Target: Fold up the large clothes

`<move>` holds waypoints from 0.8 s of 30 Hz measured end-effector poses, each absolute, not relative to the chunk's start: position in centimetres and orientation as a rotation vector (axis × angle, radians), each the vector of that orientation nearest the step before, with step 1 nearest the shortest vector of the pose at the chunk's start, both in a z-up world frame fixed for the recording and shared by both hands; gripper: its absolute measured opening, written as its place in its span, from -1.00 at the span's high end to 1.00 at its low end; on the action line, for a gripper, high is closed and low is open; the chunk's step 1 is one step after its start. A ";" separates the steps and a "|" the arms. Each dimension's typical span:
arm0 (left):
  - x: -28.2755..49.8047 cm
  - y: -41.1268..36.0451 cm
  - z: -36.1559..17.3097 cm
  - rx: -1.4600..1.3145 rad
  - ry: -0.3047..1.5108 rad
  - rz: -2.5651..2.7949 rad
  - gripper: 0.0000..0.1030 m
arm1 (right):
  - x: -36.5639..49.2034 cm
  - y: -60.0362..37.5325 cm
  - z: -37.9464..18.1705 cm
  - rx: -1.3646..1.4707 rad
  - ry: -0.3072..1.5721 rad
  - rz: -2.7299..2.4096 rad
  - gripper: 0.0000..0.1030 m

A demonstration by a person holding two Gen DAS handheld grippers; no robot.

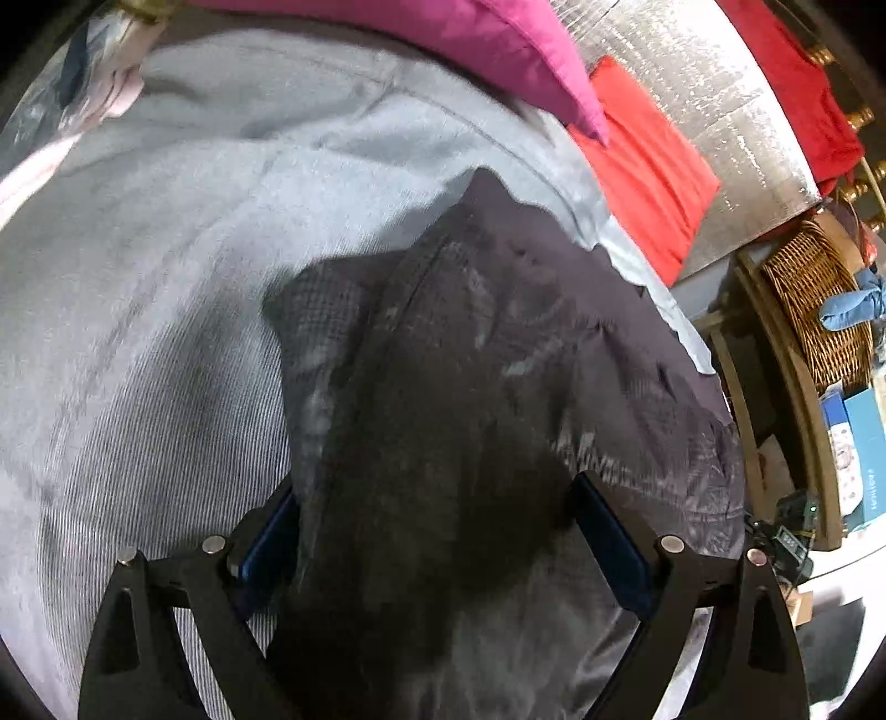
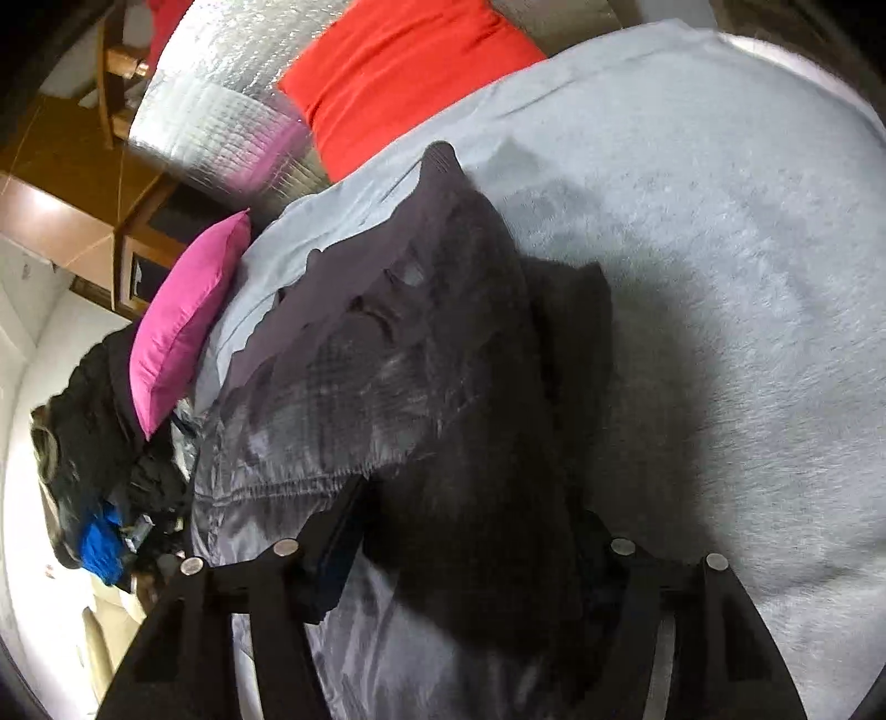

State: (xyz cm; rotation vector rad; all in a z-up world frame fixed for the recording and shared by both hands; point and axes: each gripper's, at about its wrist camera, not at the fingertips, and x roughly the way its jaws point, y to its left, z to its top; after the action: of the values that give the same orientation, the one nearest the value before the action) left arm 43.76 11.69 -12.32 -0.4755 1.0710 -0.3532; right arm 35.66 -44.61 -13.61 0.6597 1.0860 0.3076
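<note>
A large dark quilted jacket (image 1: 470,343) lies bunched on a light grey bed cover (image 1: 166,249). In the left wrist view my left gripper (image 1: 437,531) stands open low over it, its blue-padded fingers (image 1: 603,531) wide apart on either side of a thick fold. In the right wrist view the same jacket (image 2: 415,332) shows a shiny grey lining at the left. My right gripper (image 2: 465,548) straddles a raised dark fold, with fabric filling the gap between the fingers (image 2: 332,548). I see no pinch in the cloth. The grey cover (image 2: 720,277) spreads out to the right.
A pink pillow (image 1: 498,44) (image 2: 188,321), a red cushion (image 1: 648,166) (image 2: 404,72) and a silver quilted mat (image 1: 709,111) (image 2: 221,111) lie past the jacket. A wicker basket (image 1: 814,299) stands beside the bed. A heap of dark clothes (image 2: 94,432) lies at the left edge.
</note>
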 end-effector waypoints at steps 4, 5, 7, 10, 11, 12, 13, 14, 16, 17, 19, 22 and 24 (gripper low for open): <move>44.6 11.0 -11.9 -0.411 1.104 -0.333 0.10 | 35.8 -44.1 -12.9 0.595 1.110 0.310 0.17; 44.7 10.7 -11.5 -0.399 1.109 -0.339 0.30 | 35.9 -43.8 -12.4 0.572 1.114 0.306 0.32; 44.7 9.8 -10.6 -0.334 1.096 -0.319 0.49 | 35.9 -43.0 -11.1 0.501 1.120 0.295 0.50; 44.5 8.2 -8.4 -0.232 1.058 -0.277 0.62 | 35.9 -42.3 -8.5 0.436 1.114 0.289 0.61; 44.1 7.8 -7.1 -0.209 1.032 -0.266 0.64 | 35.9 -42.1 -7.3 0.414 1.101 0.288 0.64; 43.9 7.5 -6.1 -0.195 1.013 -0.265 0.65 | 35.8 -41.7 -5.9 0.393 1.086 0.289 0.65; 43.5 7.2 -4.8 -0.184 0.987 -0.265 0.66 | 35.6 -41.5 -4.7 0.377 1.072 0.292 0.67; 43.0 6.9 -3.3 -0.171 0.959 -0.268 0.67 | 35.5 -41.0 -3.1 0.352 1.054 0.299 0.68; 41.8 6.4 -1.0 -0.141 0.914 -0.271 0.68 | 35.1 -40.1 -0.3 0.305 1.022 0.307 0.69; 40.8 6.1 0.7 -0.126 0.882 -0.276 0.68 | 34.8 -39.6 1.1 0.284 1.009 0.313 0.70; 39.1 6.3 3.2 -0.118 0.836 -0.290 0.69 | 33.8 -38.9 4.1 0.239 0.969 0.318 0.71; 36.3 6.3 6.3 -0.117 0.774 -0.309 0.69 | 31.4 -38.6 8.2 0.193 0.916 0.321 0.72; 34.2 6.6 8.1 -0.117 0.737 -0.324 0.69 | 29.3 -38.7 10.6 0.176 0.878 0.321 0.73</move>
State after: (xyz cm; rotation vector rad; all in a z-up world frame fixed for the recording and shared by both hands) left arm 34.18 6.63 8.06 -0.1166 0.7365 -0.3244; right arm 29.32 -38.69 10.60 0.1759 0.8779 0.3208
